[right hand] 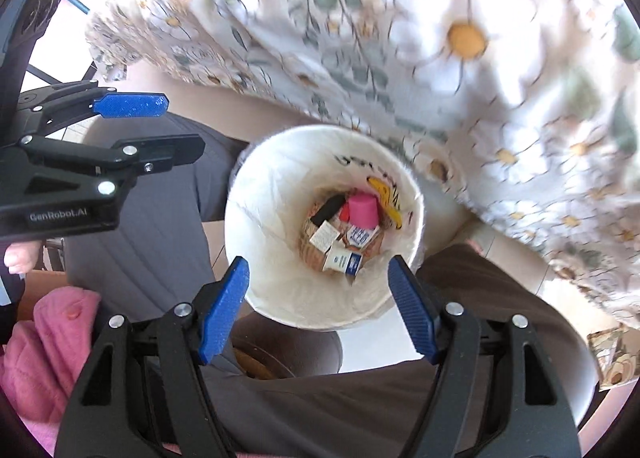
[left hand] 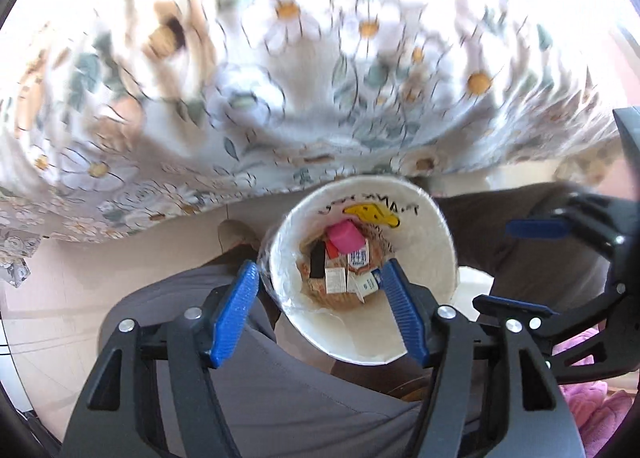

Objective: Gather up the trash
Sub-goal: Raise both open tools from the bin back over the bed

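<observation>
Bin: white-lined trash bin [left hand: 420,217], holding a pink cap [left hand: 346,236] and small cartons [left hand: 336,280].
Left gripper [left hand: 324,308]: jaws wide, empty.
Right gripper [right hand: 320,308]: jaws wide, empty.

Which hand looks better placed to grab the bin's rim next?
Probably left: the left gripper is open with the bin rim between its fingers; the right gripper, also open, sits over its middle.

White bin [left hand: 434,242] (pink cup [left hand: 346,238] inside).
</observation>
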